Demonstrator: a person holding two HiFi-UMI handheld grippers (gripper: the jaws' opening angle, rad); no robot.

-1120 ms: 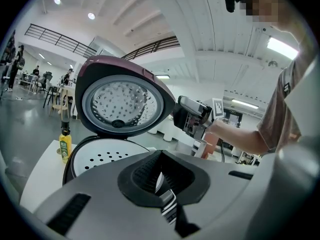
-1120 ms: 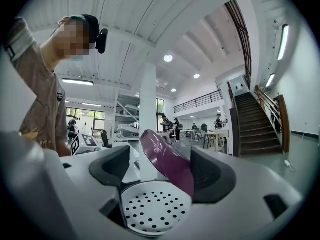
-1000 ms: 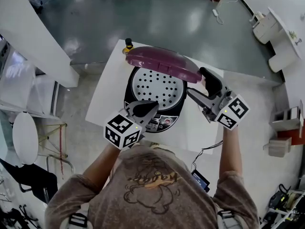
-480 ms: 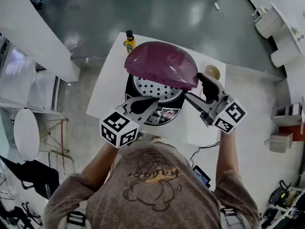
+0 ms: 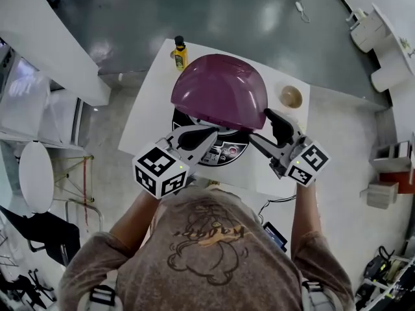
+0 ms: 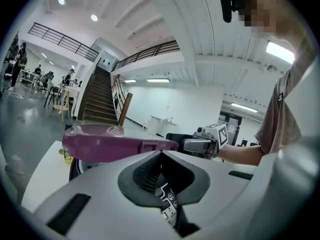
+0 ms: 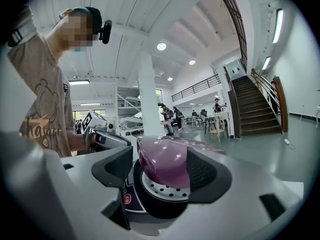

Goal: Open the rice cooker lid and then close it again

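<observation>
Nearest you, your left claw [image 5: 211, 133] has its tips pressed together on nothing and points at the rice cooker [image 5: 228, 155]. Its control panel [image 6: 167, 204] shows only as a sliver between the claw's fingers, the print too small to read. Your right claw [image 5: 260, 126] sits at the cooker's right, jaws spread wide though they have just been closing a little. The lid [image 5: 219, 91] stands in the gap between them, and I cannot tell whether either pad touches it. That lid is a smooth, glossy purple dome, tilted over the black cooker in the middle of the white surface [image 5: 152, 89]. It hides the pot's inside. Only a crescent of perforated metal plate [image 7: 160, 186] shows beneath it. Farther off, a yellow bottle [image 5: 179, 52] with a dark cap stands at the far left corner. A small round tan bowl [image 5: 290, 96] sits far right, its contents unclear.
</observation>
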